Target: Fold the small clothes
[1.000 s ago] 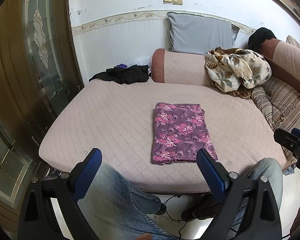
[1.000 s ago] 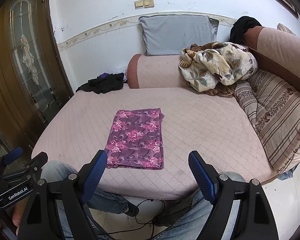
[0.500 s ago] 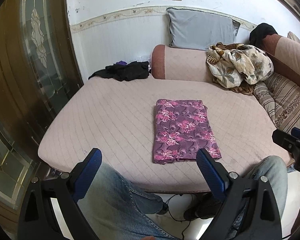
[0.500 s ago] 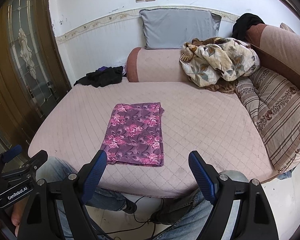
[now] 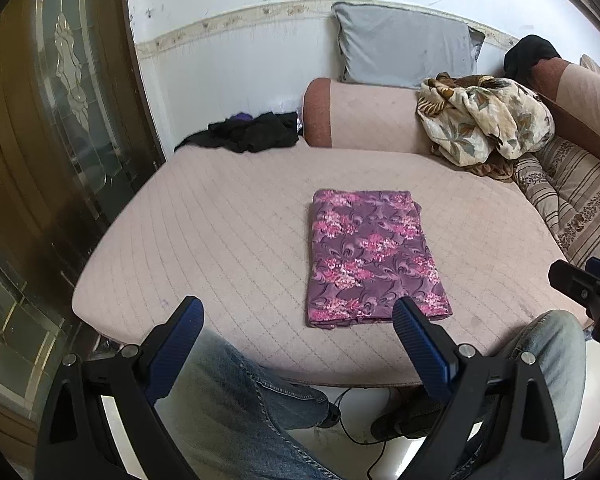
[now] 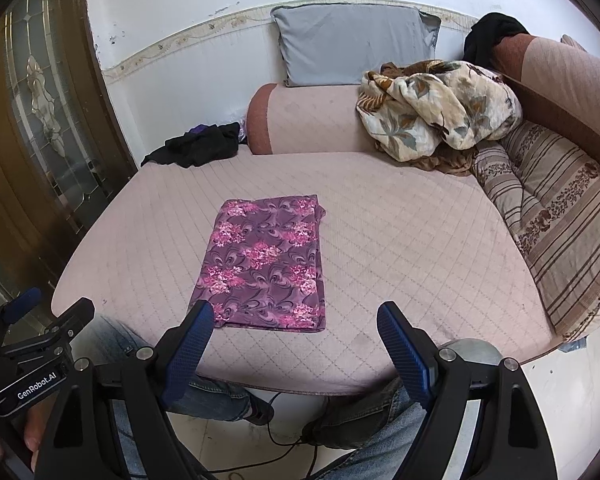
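A purple garment with pink flowers [image 5: 370,256] lies folded into a flat rectangle on the pink quilted bed [image 5: 228,232]; it also shows in the right wrist view [image 6: 266,262]. My left gripper [image 5: 298,318] is open and empty, held off the bed's front edge above the person's knees. My right gripper [image 6: 294,322] is open and empty, also back from the front edge, just short of the garment's near hem. Neither gripper touches the cloth.
A heap of black clothes [image 5: 252,134] lies at the bed's far left corner. A pink bolster [image 5: 360,114], a grey pillow [image 5: 404,46] and a crumpled floral blanket [image 5: 484,120] sit at the back. A striped cushion [image 6: 560,216] lines the right side. A glazed wooden door [image 5: 60,120] stands left.
Both grippers have tilted down a little, so the bed and garment sit slightly lower in view. The garment has not moved and both grippers stay open.
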Demonstrator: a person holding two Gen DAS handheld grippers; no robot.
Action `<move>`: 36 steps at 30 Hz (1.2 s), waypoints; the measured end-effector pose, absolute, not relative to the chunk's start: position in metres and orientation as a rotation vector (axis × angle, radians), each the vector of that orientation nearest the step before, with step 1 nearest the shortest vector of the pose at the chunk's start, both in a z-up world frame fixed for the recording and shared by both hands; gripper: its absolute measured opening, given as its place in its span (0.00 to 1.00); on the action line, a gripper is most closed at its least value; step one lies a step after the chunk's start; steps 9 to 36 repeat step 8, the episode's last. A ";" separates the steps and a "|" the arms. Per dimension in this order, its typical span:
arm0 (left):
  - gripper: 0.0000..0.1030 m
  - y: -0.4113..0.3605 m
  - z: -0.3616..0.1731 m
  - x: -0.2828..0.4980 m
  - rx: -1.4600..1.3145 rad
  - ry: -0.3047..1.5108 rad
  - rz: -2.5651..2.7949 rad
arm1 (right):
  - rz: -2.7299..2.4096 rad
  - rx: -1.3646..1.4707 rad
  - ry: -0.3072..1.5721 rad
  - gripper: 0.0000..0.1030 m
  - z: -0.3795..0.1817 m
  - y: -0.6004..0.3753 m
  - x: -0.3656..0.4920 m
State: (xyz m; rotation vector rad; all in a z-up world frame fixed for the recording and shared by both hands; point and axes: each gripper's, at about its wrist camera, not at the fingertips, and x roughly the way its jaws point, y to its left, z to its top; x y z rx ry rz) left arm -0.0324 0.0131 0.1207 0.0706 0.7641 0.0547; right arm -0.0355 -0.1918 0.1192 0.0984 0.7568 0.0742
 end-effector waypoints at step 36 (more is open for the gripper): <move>0.92 0.023 0.085 -0.001 0.040 0.838 0.075 | 0.098 0.137 0.837 0.85 0.086 -0.195 -0.005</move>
